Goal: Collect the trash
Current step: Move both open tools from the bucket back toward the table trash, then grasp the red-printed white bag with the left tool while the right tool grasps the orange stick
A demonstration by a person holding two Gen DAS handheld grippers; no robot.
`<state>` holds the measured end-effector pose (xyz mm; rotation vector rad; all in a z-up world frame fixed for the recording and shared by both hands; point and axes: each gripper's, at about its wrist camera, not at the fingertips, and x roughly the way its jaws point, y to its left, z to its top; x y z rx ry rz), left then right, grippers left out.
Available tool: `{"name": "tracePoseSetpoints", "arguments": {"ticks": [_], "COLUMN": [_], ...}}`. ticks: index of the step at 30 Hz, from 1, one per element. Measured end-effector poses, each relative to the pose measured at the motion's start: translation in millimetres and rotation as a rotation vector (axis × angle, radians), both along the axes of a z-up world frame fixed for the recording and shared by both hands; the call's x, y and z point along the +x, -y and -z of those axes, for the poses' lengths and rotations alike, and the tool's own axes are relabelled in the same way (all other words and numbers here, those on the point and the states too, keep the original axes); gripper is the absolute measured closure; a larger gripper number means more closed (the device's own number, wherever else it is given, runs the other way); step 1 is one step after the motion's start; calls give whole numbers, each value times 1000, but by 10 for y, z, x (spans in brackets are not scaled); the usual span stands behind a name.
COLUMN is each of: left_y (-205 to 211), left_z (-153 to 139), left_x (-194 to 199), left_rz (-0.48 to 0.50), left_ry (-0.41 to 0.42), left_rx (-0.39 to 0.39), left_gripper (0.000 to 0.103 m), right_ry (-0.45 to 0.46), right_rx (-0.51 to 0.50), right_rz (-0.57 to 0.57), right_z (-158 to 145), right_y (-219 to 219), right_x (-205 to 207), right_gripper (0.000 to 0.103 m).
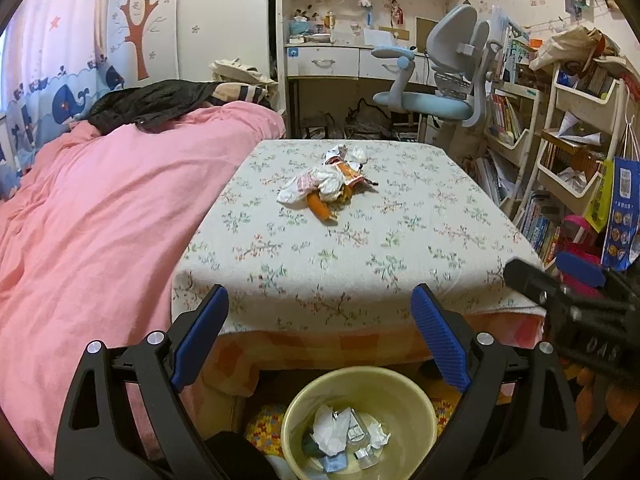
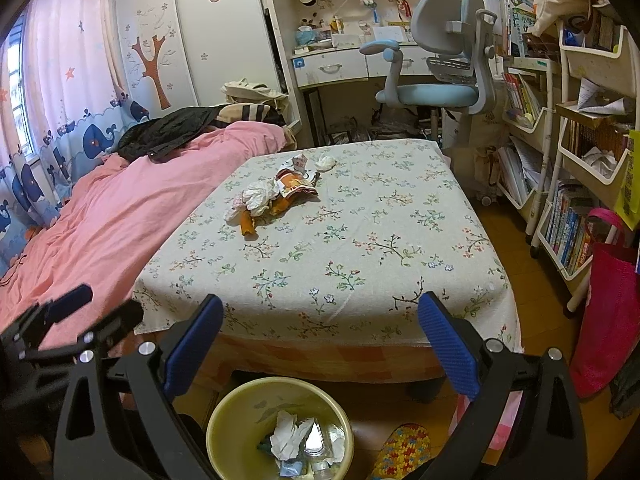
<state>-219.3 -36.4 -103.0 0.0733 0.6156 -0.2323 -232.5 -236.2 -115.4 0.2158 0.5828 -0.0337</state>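
- The trash pile (image 1: 328,184) lies on the far half of the desk (image 1: 420,248), well ahead of both tools and above them; the bin (image 1: 360,424) sits on the floor just under the tools, at the desk's near edge.
- So the coming move, as I judge it, is a long forward reach over the cloth, then a carry straight back and down to the bin.
- From the left tool (image 1: 320,336) the pile is almost dead ahead. From the right tool (image 2: 320,340) it lies ahead and to the left. The left seems the better placed, though neither is near.
- Both tools are released: the blue pads stand wide apart with nothing between them.
- The pile's long axis runs from near-left to far-right. An orange tube-like piece (image 2: 247,226) sticks out at the near end, its axis pointing roughly toward the tools; what it is I cannot tell.
- Behind it lie crumpled white paper (image 2: 256,198), a flat orange printed wrapper (image 2: 296,188), and 2 small wads a little apart at the far end, one of them white (image 2: 325,164).
- Materials: paper and thin foil or plastic, light, soft and crushable; pieces overlap, so a pinch may lift more than 1 or drag a neighbour.
- The desk is covered by a floral cloth, matte and woven, which could bunch under a low pinch.
- The bin is round, pale yellow and smooth, already holding crumpled tissue and small clear packaging.
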Motion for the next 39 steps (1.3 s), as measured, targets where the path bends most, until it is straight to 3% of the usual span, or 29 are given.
{"name": "tracePoseSetpoints", "arguments": {"ticks": [4,10,17,28,36,39], "left_y": [-82,-81,9,429,609,597], "left_z": [-69,-144,-135,226,480,568], "left_x": [172,470,1152,2360,2917,3057], "left_rz": [-23,-24,-23,-19,-4,23], "left_ry": [-8,-12,-36,-120,-181,-237], "left_rx": [-44,-45,-22,-25,8,-11], "left_gripper": [14,13,13,13,13,32], "right_ry": [5,3,-20,-98,-126,-130], "right_rx": [4,27,77,169,208,215], "right_rz": [-6,-17,-23,-44,-45,-49], "right_z": [-9,-4,26,169,204,210], "right_y": [-20,-27,13,68,126,118], "right_x": [28,73,120,323,513,578], "right_gripper": [9,9,9,9,9,9]}}
